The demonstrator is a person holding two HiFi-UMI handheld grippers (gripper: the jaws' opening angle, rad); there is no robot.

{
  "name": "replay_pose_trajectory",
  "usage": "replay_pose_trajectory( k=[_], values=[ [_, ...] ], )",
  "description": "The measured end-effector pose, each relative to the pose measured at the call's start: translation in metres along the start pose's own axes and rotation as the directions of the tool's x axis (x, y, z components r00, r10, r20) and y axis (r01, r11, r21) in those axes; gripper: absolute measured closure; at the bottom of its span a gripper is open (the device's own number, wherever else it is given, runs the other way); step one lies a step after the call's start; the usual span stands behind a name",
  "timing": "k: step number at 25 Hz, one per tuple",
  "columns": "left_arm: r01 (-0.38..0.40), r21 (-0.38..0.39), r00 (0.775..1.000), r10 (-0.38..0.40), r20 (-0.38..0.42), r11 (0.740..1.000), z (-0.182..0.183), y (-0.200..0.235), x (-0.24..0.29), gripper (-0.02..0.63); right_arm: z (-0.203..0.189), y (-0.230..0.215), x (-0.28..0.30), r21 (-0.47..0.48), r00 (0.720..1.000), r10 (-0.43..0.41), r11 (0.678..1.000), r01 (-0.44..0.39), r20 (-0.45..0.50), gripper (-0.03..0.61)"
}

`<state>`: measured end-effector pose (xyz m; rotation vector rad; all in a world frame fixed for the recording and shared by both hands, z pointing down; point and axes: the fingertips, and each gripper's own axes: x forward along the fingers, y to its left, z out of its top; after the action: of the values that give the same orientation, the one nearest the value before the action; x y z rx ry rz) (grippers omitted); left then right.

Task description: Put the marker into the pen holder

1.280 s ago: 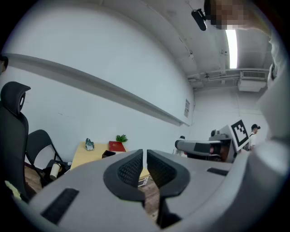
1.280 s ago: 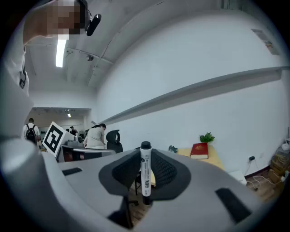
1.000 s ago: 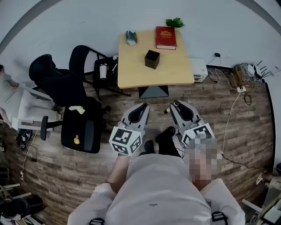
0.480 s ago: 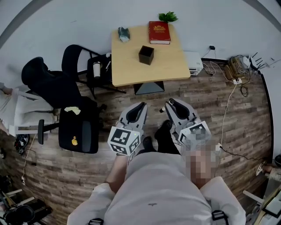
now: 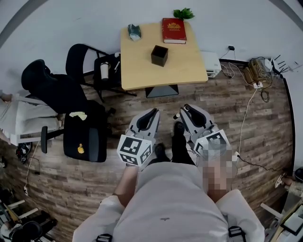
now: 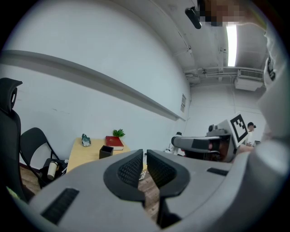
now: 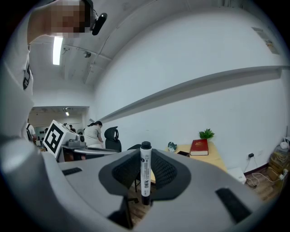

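A black cube pen holder [image 5: 159, 55] stands near the middle of the light wooden table [image 5: 142, 71], well ahead of both grippers; it also shows as the pen holder [image 6: 106, 151] in the left gripper view. My right gripper [image 5: 185, 110] is shut on a marker [image 7: 145, 174], white-bodied with a black cap, held upright between the pads. The right gripper [image 7: 145, 155] points toward the table from a distance. My left gripper [image 5: 152, 113] is held beside it over the wooden floor; the left gripper [image 6: 144, 157] has its jaws together with nothing between them.
On the table lie a red book [image 5: 174, 30], a small plant [image 5: 183, 13] and a teal object [image 5: 134, 31]. Black office chairs [image 5: 52, 90] and a black seat [image 5: 87, 139] stand to the left. A white box [image 5: 211, 64] and cables [image 5: 255, 80] lie to the right.
The head view has shifted a little; the table now sits slightly higher and further left. Both grippers keep the same pose, and the marker stays held in the right one.
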<state>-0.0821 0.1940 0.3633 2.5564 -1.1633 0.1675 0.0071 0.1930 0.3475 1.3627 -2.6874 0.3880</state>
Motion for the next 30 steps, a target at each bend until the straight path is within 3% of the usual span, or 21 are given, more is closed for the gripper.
replay_pose_trajectory(
  k=[12, 30],
  values=[
    [-0.023, -0.004, 1.000, 0.023, -0.009, 1.000, 0.010, 0.021, 0.032, 0.588, 0.007, -0.028, 0.030, 0.011, 1.000, 0.026, 1.000, -0.026, -0.008, 0.508],
    [-0.096, 0.005, 0.995, 0.096, -0.038, 0.995, 0.041, 0.041, 0.123, 0.592, 0.040, -0.117, 0.080, 0.018, 0.994, 0.106, 0.994, -0.106, 0.002, 0.508]
  ],
)
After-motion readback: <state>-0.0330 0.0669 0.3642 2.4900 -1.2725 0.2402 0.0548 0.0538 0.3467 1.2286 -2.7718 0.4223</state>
